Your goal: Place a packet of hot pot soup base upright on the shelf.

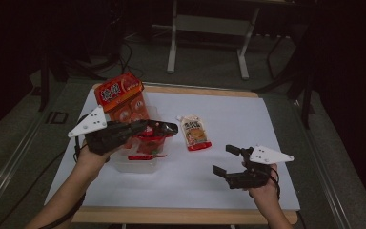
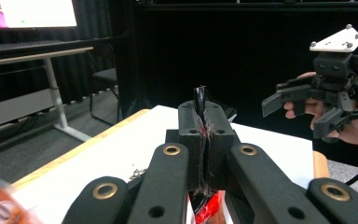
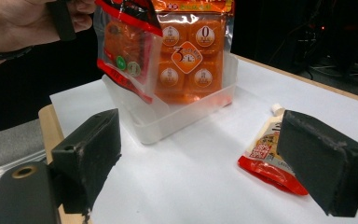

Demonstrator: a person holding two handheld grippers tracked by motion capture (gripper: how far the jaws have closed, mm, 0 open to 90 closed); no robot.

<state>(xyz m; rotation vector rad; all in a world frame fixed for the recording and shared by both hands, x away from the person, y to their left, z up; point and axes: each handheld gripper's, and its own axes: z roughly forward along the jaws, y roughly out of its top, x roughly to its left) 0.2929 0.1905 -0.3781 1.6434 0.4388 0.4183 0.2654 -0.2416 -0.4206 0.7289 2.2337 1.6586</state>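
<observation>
The person's left forearm came in from the lower left of the high view, angled up and to the right, the hand wrapped around the left tool (image 1: 164, 128) and holding it roughly level above the clear plastic tub (image 1: 136, 164). Its jaws stood fully closed on the top edge of a red snack packet (image 1: 145, 143) — in the left gripper view a thin dark strip of that packet rose between the pressed pads, with red film showing below them. The packet hung from the grip over the tub, its lower end down inside the tub's walls; whether it touched the bottom could not be told. Behind it in the tub leaned a larger orange bag (image 1: 121, 98) of small round-labelled portions, upright and tilted toward the table's far edge.

The right hand (image 1: 262, 188) rested low near the near-right part of the white table (image 1: 248, 119), wrist pointing toward the centre. The right tool (image 1: 226, 160) stood wide open and held nothing — its two black pads were well apart in the right gripper view, framing bare table. A spouted pouch (image 1: 195, 133) with a red base lay flat on the table between the tub and the right tool, touching neither.
</observation>
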